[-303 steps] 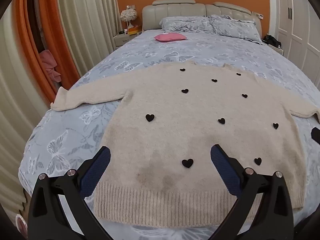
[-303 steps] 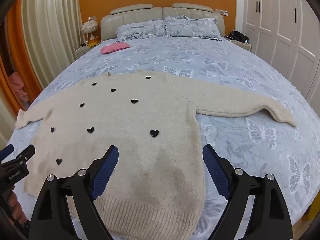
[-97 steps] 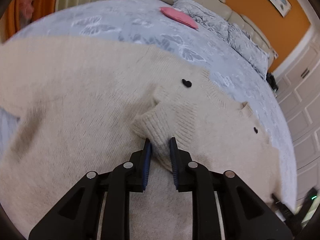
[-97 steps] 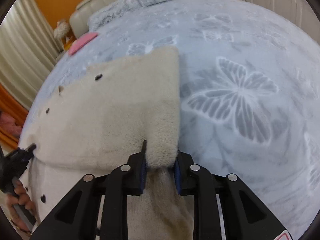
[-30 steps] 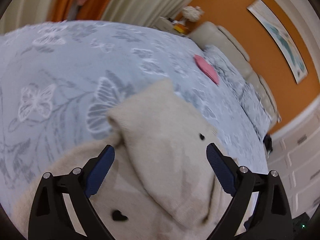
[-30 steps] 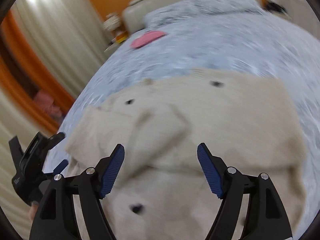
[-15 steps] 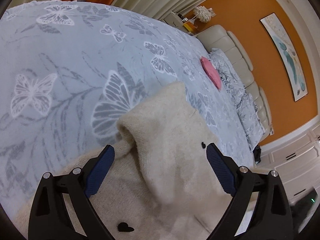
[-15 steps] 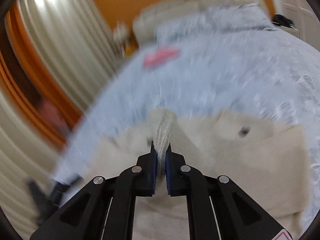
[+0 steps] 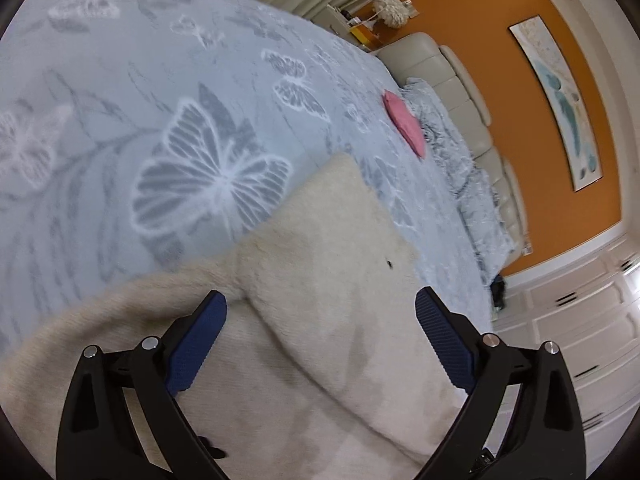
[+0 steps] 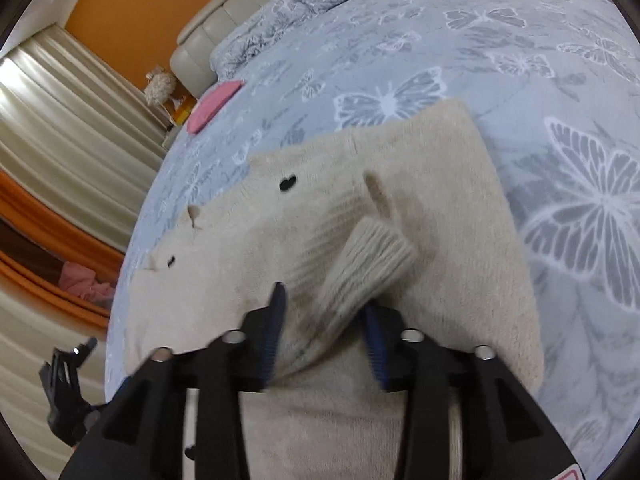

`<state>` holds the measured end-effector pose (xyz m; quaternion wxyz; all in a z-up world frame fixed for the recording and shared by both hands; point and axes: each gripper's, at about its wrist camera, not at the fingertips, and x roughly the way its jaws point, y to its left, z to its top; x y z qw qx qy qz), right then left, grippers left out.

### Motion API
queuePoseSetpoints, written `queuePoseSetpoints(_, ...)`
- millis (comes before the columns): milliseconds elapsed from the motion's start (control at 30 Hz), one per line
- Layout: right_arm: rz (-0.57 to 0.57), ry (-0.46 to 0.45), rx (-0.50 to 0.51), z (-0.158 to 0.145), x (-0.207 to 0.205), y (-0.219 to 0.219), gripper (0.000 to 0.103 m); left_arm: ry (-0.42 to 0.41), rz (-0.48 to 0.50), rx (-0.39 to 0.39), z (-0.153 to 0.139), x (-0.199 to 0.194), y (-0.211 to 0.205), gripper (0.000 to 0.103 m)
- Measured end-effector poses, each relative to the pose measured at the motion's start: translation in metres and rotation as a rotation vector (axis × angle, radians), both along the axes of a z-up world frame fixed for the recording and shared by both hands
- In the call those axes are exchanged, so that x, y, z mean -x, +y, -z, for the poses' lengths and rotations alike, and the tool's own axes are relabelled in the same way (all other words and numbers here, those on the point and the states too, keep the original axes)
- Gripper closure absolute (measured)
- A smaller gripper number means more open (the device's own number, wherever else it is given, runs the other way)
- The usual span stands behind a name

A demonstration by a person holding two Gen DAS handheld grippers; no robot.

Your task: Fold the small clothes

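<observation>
A cream knit sweater (image 9: 320, 320) with small black hearts lies on the bed, both sleeves folded in over its body. It also shows in the right wrist view (image 10: 248, 272). My left gripper (image 9: 320, 312) is open and empty, just above the folded left shoulder. My right gripper (image 10: 324, 316) is partly open, with the ribbed sleeve cuff (image 10: 368, 268) lying loosely between its fingers over the sweater's chest. The left gripper (image 10: 68, 380) also shows at the lower left of the right wrist view.
The bed has a grey-blue butterfly cover (image 9: 180, 140). A pink pillow (image 9: 404, 122) lies near the beige headboard (image 9: 456, 80). Curtains (image 10: 60, 132) hang on the left side, white wardrobes (image 9: 580, 320) on the right.
My right gripper was shut on the sleeve cuff half a second ago and has now spread apart, letting the cuff rest on the sweater. My left gripper has moved closer to the left shoulder, still open.
</observation>
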<state>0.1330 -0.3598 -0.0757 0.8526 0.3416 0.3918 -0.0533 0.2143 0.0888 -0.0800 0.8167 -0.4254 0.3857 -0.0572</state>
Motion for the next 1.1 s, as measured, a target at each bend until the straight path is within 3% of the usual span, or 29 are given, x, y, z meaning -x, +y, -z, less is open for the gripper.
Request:
queuePoseSetpoints(133,0.009,0.017,0.025,-0.002,-0.007,-0.004,0.059,-0.007,-0.001,-0.007,0.005,-0.001,-0.002,0.011)
queuePoseSetpoints(233,0.013,0.025,0.078,-0.003,-0.019,0.007,0.059,-0.043,0.011,-0.020,0.002,-0.001,-0.005,0.021)
queuePoseSetpoints(300,0.014,0.026,0.113,-0.003,-0.022,0.012,0.059,-0.037,0.024,-0.014,0.007,-0.004,-0.005,0.041)
queuePoseSetpoints(333,0.015,0.026,0.120,-0.003,-0.023,0.013,0.060,-0.026,0.023,-0.015,0.010,-0.005,-0.004,0.047)
queuePoseSetpoints(367,0.015,0.021,0.113,-0.003,-0.024,0.013,0.072,-0.019,0.026,-0.011,0.013,-0.006,-0.004,0.059)
queuePoseSetpoints(400,0.011,0.019,0.105,-0.003,-0.024,0.012,0.095,-0.009,0.036,-0.001,0.017,-0.009,-0.003,0.080)
queuePoseSetpoints(467,-0.002,-0.006,0.080,-0.010,-0.026,0.012,0.095,-0.001,0.039,0.020,0.021,-0.011,0.002,0.095)
queuePoseSetpoints(567,-0.016,-0.174,0.055,-0.055,-0.015,0.012,0.096,-0.061,0.009,0.036,0.007,-0.005,0.011,0.096)
queuePoseSetpoints(633,-0.033,-0.318,0.066,-0.089,0.003,0.012,0.096,-0.111,0.004,0.002,-0.008,-0.001,0.012,0.096)
queuePoseSetpoints(667,-0.035,-0.335,0.094,-0.091,0.007,0.012,0.096,-0.118,0.008,-0.014,-0.010,0.000,0.012,0.096)
queuePoseSetpoints(733,-0.049,-0.220,0.151,-0.066,-0.001,0.008,0.096,-0.089,0.020,-0.039,-0.004,-0.003,0.008,0.096)
queuePoseSetpoints(800,-0.047,0.024,0.112,-0.005,-0.019,-0.004,0.096,-0.017,0.020,-0.022,0.012,-0.005,0.005,0.096)
queuePoseSetpoints(833,-0.037,0.049,0.069,0.007,-0.018,-0.008,0.096,-0.004,0.021,-0.018,0.014,-0.005,0.004,0.096)
queuePoseSetpoints(933,-0.011,-0.099,0.016,-0.016,-0.003,-0.012,0.096,-0.005,0.030,-0.066,0.011,-0.005,0.001,0.096)
queuePoseSetpoints(1000,-0.003,-0.134,0.037,-0.020,0.000,-0.013,0.096,-0.005,0.032,-0.092,0.010,-0.006,-0.002,0.096)
queuePoseSetpoints(1100,-0.018,0.042,0.072,0.021,-0.018,-0.018,0.097,0.026,0.044,-0.104,0.016,-0.007,-0.007,0.096)
